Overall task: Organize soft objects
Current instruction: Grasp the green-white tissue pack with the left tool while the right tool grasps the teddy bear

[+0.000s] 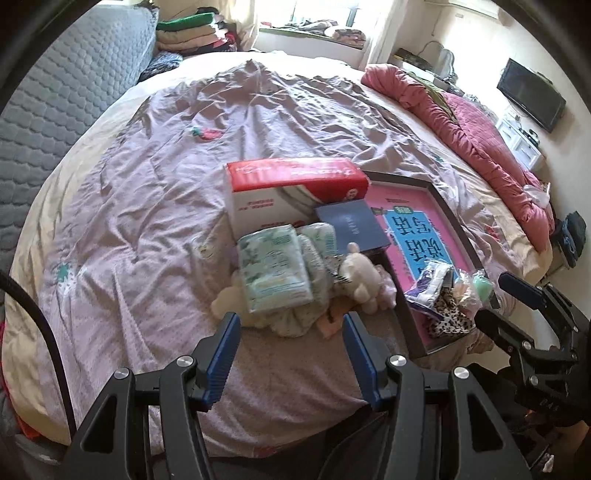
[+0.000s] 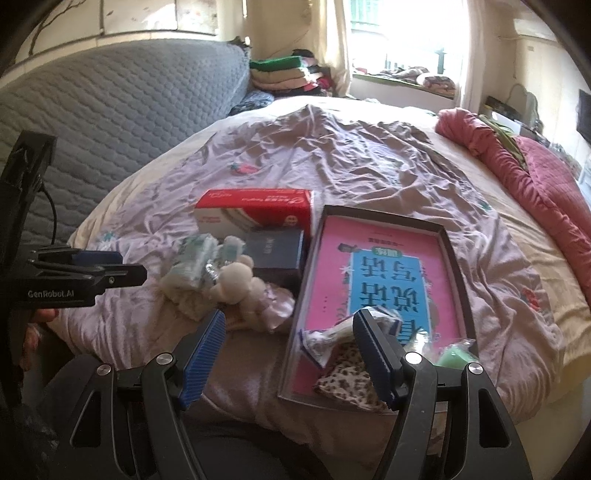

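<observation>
Both jaws released: our left gripper faces the soft pile at twelve o'clock; our right gripper hovers beside the tray, seemingly the collecting spot.

A lived-in home bedroom: a wide bed under a crumpled lilac cover fills most of the room, backed by a grey quilted headboard. A red quilt lies bunched along the far side. Folded clothes and blankets are stacked in the corner by a sunlit window with pale curtains, more bedding heaped on its sill. A small television hangs on the wall above white drawers. Scattered on the bed are a tissue box, a plush toy and a shallow box.
</observation>
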Tool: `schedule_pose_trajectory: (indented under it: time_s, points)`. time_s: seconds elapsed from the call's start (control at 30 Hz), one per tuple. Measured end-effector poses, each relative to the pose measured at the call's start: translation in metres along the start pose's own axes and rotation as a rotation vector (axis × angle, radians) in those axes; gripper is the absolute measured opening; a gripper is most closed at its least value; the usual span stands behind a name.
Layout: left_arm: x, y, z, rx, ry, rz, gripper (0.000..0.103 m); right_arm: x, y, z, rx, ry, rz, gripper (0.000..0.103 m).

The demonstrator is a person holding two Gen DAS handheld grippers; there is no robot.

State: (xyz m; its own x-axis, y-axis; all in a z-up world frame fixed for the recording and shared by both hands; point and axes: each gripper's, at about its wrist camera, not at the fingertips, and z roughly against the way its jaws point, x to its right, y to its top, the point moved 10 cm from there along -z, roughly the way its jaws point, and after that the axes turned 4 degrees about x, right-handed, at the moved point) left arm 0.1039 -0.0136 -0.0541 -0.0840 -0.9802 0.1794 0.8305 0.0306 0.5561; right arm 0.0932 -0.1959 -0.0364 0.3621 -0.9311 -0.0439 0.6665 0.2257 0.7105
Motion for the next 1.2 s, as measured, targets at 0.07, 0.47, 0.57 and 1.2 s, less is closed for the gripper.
schedule_pose_trajectory:
  time_s: [0.07, 0.47, 0.57, 1.2]
  points:
    - [-0.006, -0.002, -0.003, -0.008, 0.001, 0.015, 0.057, -0.005, -0.001, -0.003, -0.006, 0.005, 0.012, 0.073]
    - [-0.02, 0.002, -0.026, -0.043, -0.024, 0.079, 0.057, -0.028, -0.009, -0.035, -0.058, 0.041, 0.069, 0.073]
    - [-0.019, 0.004, -0.036, -0.061, -0.034, 0.09, 0.057, -0.029, -0.011, -0.049, -0.076, 0.047, 0.077, 0.073]
    - [-0.014, 0.014, -0.092, -0.153, -0.069, 0.12, 0.057, -0.045, -0.011, -0.136, -0.126, 0.014, 0.287, 0.064]
